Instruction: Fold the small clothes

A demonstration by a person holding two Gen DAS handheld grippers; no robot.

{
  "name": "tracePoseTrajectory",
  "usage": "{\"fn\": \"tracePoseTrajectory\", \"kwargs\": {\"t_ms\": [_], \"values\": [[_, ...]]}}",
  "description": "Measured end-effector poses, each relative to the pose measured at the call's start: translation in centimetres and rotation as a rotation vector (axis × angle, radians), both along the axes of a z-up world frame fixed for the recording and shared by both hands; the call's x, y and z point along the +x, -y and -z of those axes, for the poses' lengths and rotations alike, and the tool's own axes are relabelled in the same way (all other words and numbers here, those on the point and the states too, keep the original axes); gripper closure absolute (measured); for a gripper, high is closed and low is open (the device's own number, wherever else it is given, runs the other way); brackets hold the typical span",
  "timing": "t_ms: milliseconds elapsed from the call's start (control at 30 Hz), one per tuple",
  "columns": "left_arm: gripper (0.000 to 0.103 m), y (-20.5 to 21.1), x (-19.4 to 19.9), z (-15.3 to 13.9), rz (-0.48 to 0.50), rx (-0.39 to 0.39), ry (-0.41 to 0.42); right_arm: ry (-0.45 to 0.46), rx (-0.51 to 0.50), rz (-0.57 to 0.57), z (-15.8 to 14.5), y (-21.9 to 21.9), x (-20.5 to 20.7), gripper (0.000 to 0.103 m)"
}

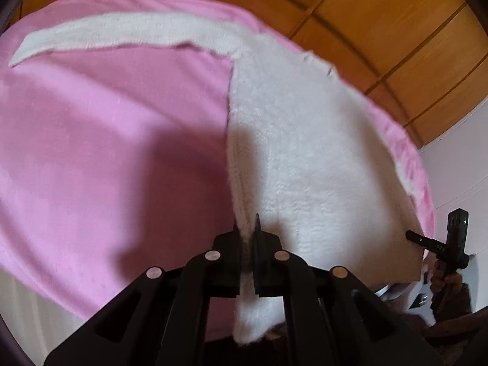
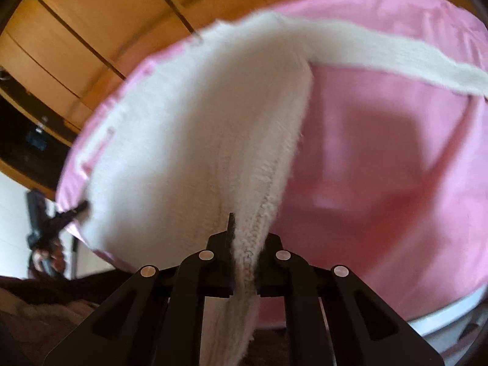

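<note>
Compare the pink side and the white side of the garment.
The pink side looks smooth and flat; the white side is fluffy and pile-textured. Pink covers the wide panel; white also runs off as a narrow strip. Shared: one garment, held up by the left gripper and the right gripper.

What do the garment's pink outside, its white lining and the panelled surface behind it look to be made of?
Garment: the pink outside looks like soft matte fleece or brushed knit, no sheen. White lining: nubby, sherpa-like pile; both grippers, left and right, pinch its edge. Panelled surface: orange-brown wood or veneer, dark seams, slight gloss.
</note>
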State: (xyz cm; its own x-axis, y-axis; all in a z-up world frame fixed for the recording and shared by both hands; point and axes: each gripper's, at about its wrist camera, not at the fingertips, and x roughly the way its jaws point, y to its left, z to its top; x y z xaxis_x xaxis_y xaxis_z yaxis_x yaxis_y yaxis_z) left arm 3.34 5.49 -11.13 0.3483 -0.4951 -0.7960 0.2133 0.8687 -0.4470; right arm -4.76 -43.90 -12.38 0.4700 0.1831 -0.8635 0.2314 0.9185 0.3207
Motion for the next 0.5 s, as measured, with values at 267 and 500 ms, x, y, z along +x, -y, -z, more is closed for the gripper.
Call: {"fn": "tracePoseTrajectory", "kwargs": {"t_ms": [267,500], "values": [[0.063,-0.5,-0.1,-1.7,-0.046,0.028,0.063,0.078,0.047,0.083,-1.1,4.0,-1.0,0.076],[0.042,-0.2,2.8,-4.5,-0.143,0.007,0.164,0.262,0.105,0.617,-2.8,18.4,-3.6,0.054]]}}
